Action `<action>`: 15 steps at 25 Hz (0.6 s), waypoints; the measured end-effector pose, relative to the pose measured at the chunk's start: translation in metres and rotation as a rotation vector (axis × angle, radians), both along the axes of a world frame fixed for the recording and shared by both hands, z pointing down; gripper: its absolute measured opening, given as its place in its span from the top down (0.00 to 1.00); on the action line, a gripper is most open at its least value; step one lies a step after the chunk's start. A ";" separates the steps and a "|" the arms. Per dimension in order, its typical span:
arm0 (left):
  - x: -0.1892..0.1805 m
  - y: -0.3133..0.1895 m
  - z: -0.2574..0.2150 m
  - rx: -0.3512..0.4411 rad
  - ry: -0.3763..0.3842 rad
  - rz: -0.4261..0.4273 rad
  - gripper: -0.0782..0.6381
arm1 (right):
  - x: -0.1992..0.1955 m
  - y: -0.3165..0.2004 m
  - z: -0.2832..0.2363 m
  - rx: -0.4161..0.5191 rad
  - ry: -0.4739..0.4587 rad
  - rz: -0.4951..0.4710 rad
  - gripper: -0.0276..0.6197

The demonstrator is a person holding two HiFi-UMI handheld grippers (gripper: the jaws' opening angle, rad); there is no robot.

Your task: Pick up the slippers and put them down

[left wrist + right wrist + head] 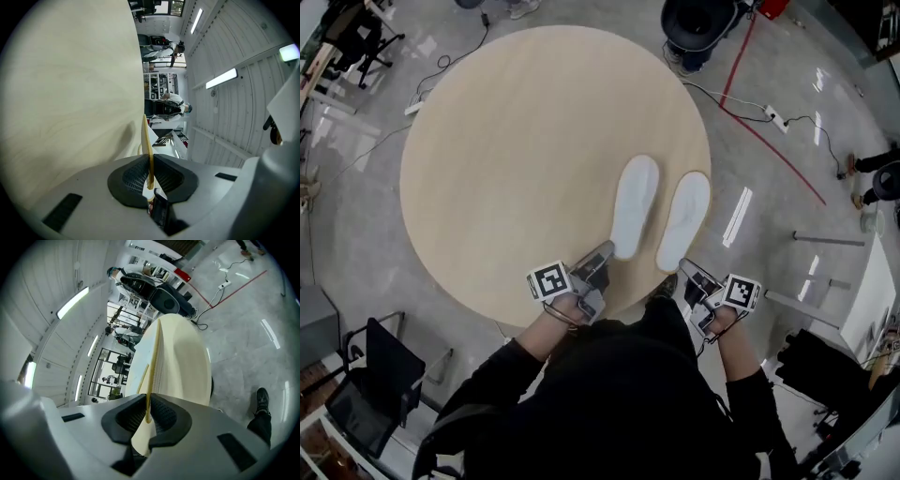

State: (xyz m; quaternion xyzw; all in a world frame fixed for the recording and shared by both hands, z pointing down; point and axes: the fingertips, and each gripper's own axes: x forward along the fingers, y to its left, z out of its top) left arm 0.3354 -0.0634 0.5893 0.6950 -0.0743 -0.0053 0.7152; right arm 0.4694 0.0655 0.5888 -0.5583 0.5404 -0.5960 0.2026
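Observation:
Two white slippers lie side by side, soles up or flat I cannot tell, near the front right of the round wooden table (516, 141). My left gripper (602, 255) is shut on the heel end of the left slipper (635, 202). In the left gripper view its thin pale edge (148, 140) stands clamped between the black pads of the left gripper (150, 161). My right gripper (692, 272) is shut on the heel of the right slipper (684, 217), which lies along the table's rim. The right gripper view shows that slipper (180, 366) running away from the right gripper (148, 404).
On the grey floor behind the table there are a power strip (774, 118) with cables, a red line (769, 141) and a black round base (698, 23). A black chair (384, 370) stands at the lower left. The person's dark sleeves fill the bottom of the head view.

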 end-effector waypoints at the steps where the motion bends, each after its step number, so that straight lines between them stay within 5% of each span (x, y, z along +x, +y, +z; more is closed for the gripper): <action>1: 0.001 0.002 0.002 -0.015 0.000 -0.026 0.83 | 0.004 -0.004 0.005 -0.007 -0.007 -0.033 0.90; 9: 0.023 0.039 0.034 -0.015 -0.154 -0.228 0.83 | 0.043 -0.009 0.032 -0.057 -0.061 -0.363 0.90; 15: 0.038 0.083 0.057 -0.078 -0.254 -0.476 0.83 | 0.095 0.002 0.050 -0.066 -0.049 -0.530 0.90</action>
